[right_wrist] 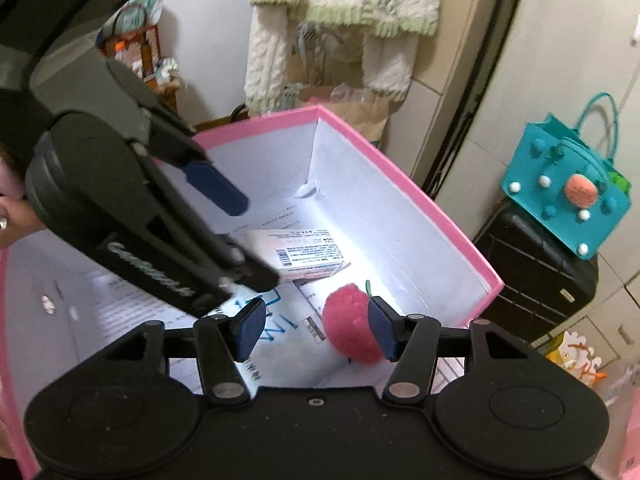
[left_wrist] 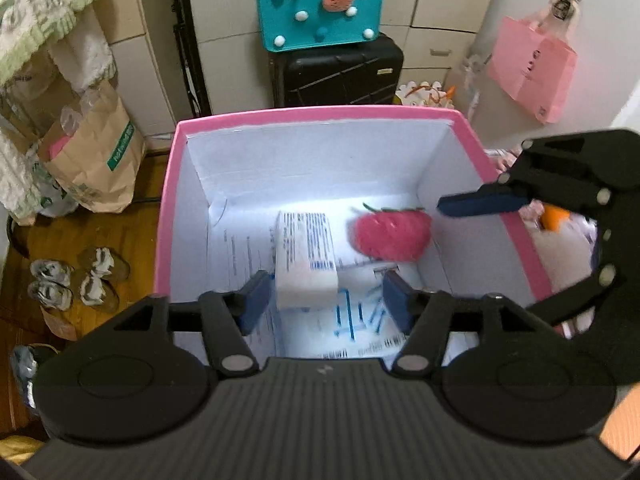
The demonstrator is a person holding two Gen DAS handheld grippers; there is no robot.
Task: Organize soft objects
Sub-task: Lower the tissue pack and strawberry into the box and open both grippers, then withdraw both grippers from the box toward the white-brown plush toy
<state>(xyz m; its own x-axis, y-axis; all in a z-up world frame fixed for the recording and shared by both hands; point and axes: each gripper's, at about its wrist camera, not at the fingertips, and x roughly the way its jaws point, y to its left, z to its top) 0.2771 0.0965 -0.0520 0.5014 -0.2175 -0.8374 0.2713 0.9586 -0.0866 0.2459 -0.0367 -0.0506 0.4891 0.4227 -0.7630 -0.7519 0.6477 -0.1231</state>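
Note:
A pink fuzzy strawberry plush (left_wrist: 390,236) with a green stem is blurred inside the pink box (left_wrist: 320,114), near its right wall; it also shows in the right wrist view (right_wrist: 350,330), close to the right pad. My left gripper (left_wrist: 326,300) is open and empty above the box, over a white printed carton (left_wrist: 306,260). My right gripper (right_wrist: 316,330) is open above the box, nothing held between its pads. It also shows at the right of the left wrist view, where one blue finger (left_wrist: 482,202) reaches over the box rim.
Printed paper sheets (left_wrist: 352,320) line the box floor (right_wrist: 132,304). A black suitcase (left_wrist: 336,70) with a teal felt bag (left_wrist: 320,4) stands behind. A brown paper bag (left_wrist: 96,156) and slippers (left_wrist: 72,280) are at left. White and orange soft things (left_wrist: 560,236) lie right of the box.

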